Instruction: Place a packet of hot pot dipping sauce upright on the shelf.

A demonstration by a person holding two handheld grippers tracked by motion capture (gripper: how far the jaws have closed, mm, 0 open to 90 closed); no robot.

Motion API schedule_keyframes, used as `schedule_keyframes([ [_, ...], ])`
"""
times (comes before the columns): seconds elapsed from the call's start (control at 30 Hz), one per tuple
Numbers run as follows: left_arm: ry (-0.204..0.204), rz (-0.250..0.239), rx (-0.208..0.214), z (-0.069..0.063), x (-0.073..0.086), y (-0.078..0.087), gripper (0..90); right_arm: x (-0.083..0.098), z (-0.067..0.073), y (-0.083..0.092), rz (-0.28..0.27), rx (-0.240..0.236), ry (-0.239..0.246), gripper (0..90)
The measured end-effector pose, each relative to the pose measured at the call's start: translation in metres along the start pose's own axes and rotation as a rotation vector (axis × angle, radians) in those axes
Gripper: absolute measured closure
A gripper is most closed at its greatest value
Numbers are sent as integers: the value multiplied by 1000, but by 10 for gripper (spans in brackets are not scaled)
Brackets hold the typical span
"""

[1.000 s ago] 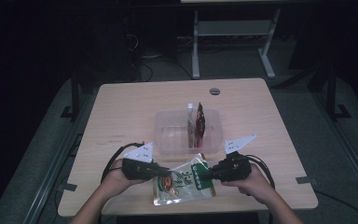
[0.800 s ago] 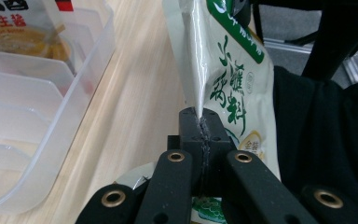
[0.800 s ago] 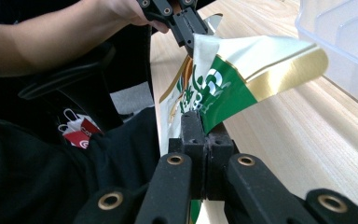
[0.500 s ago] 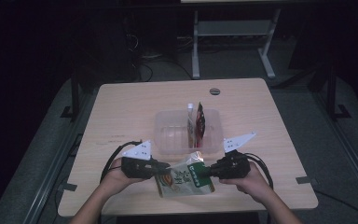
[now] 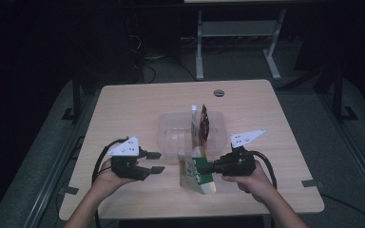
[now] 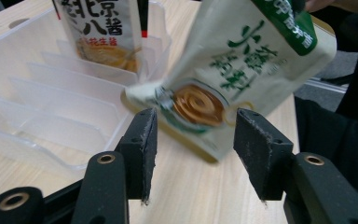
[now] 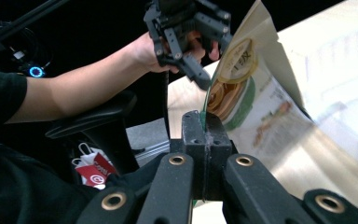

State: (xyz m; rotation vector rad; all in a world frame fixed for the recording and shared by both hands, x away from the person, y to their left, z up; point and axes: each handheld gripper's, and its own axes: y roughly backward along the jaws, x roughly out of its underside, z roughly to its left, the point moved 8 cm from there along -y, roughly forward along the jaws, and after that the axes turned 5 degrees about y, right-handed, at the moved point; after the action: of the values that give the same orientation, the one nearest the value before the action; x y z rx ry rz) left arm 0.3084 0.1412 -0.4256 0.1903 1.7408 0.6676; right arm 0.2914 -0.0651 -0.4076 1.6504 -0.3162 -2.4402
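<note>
— The right gripper [image 5: 212, 166] is clamped hard on the edge of the green sauce pouch [image 5: 197, 172]; its jaws are pinched together with only the film between them. The left gripper [image 5: 153, 162] has just been opening, and its jaws stand apart with nothing in them.

— So the pouch hangs from one side?

— Yes. It's tilted up near the front of the table [image 5: 123, 109], its lower corner low at the wood, just in front of the clear slotted tray [image 5: 168, 126], where another sauce packet [image 5: 202, 121] already stands upright in a slot.

— What worries you?

— That thin pinch. I'd guess the pouch could swing or twist on its one held edge, and if it's carried toward the tray like that, the loose bottom may catch on the tray's front wall or a divider and fold instead of dropping into a slot.

— And the standing packet?

— A swinging pouch could knock it over. The film might also slide out of the jaws if it's tugged.
</note>
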Motion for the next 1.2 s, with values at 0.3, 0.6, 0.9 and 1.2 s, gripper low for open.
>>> schedule_keyframes([
  [0.3,25,61,30,-7,9,-9,300,-24,1,-3,-33,27,60,900],
  [0.6,72,77,-11,-2,27,1,199,-47,2,-12,-51,32,92,900],
  [0.9,98,88,-53,11,38,11,167,-75,-7,-15,-82,68,111,900],
  [1.2,98,108,-45,12,45,5,165,-107,-17,-17,-90,95,119,900],
])
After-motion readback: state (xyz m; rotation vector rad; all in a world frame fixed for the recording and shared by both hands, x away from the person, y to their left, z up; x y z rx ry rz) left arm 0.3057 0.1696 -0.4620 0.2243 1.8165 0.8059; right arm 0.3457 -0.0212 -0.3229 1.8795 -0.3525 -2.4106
